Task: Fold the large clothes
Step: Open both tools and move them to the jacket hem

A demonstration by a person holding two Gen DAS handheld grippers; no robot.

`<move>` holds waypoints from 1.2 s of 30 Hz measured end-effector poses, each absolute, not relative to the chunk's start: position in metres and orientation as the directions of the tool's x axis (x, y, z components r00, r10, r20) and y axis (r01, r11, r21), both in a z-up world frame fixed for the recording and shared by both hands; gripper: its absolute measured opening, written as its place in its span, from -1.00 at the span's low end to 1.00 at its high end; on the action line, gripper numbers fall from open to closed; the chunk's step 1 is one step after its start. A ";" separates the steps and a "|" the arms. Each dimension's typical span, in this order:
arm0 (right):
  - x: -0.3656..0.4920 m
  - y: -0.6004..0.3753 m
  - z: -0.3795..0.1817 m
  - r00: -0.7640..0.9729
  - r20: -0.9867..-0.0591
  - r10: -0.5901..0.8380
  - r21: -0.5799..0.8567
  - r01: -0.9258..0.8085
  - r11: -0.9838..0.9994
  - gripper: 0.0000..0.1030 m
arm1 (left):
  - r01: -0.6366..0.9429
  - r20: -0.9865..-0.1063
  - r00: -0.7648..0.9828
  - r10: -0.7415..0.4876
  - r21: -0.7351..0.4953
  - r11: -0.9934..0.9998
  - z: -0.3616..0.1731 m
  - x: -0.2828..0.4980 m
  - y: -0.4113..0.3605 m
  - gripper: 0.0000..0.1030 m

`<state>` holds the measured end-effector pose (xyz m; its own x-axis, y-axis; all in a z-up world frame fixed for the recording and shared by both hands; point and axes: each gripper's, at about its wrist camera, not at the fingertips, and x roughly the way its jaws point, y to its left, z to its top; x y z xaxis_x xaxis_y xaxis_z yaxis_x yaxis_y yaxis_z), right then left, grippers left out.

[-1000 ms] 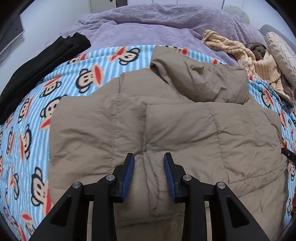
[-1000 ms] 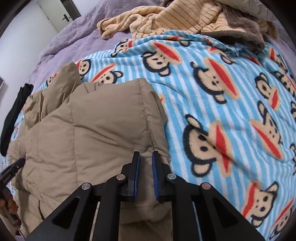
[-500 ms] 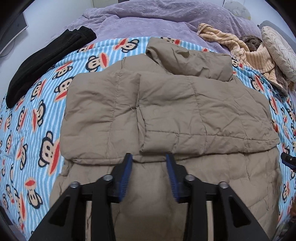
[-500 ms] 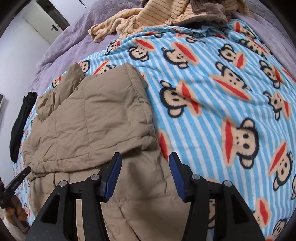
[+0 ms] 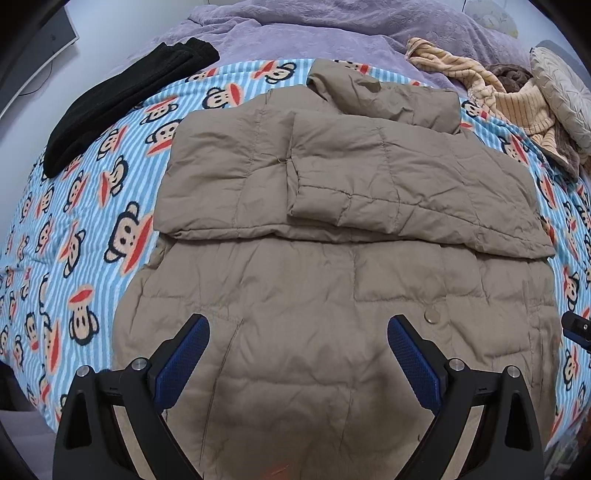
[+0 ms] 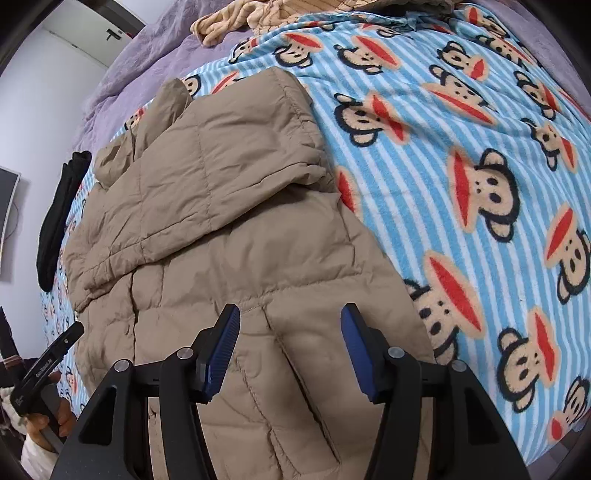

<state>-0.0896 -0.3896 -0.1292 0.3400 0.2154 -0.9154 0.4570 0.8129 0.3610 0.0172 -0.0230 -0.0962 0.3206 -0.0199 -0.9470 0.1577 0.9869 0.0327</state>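
Note:
A tan quilted puffer jacket (image 5: 332,280) lies on the monkey-print blanket, its upper part with the sleeves folded down over the body as a flap (image 5: 369,184). My left gripper (image 5: 297,328) hovers above the jacket's near hem, jaws opening wide, nothing between the blue pads. In the right wrist view the same jacket (image 6: 229,236) fills the left half. My right gripper (image 6: 290,317) hangs over its near right corner, jaws still opening, with only loose fabric below them and nothing pinched.
The blue striped monkey blanket (image 6: 480,184) covers the bed, over a purple quilt (image 5: 314,26). A black folded garment (image 5: 122,96) lies at the far left. Striped beige clothes (image 5: 509,96) and a cushion (image 5: 561,85) sit far right. A hand holding the other gripper (image 6: 44,369) shows low left.
Both grippers let go of the folded flap, opened, and drew back toward the near hem, rising a little. The flap now lies flat on the jacket body.

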 end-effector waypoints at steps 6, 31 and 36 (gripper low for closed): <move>-0.098 -0.378 -0.122 0.323 -0.903 0.284 0.407 0.429 0.806 0.44 | 0.122 -0.963 0.270 -0.013 0.021 0.992 -0.087 -0.012 -0.018 0.89; -0.181 -0.312 -0.126 0.314 -0.875 0.369 0.484 0.520 0.704 0.83 | 0.137 -0.980 0.180 -0.081 -0.057 0.989 -0.099 -0.086 0.060 0.89; -0.207 -0.301 -0.133 0.323 -0.864 0.387 0.504 0.573 0.647 0.83 | 0.154 -0.977 0.159 -0.141 -0.116 0.981 -0.100 -0.106 0.080 0.89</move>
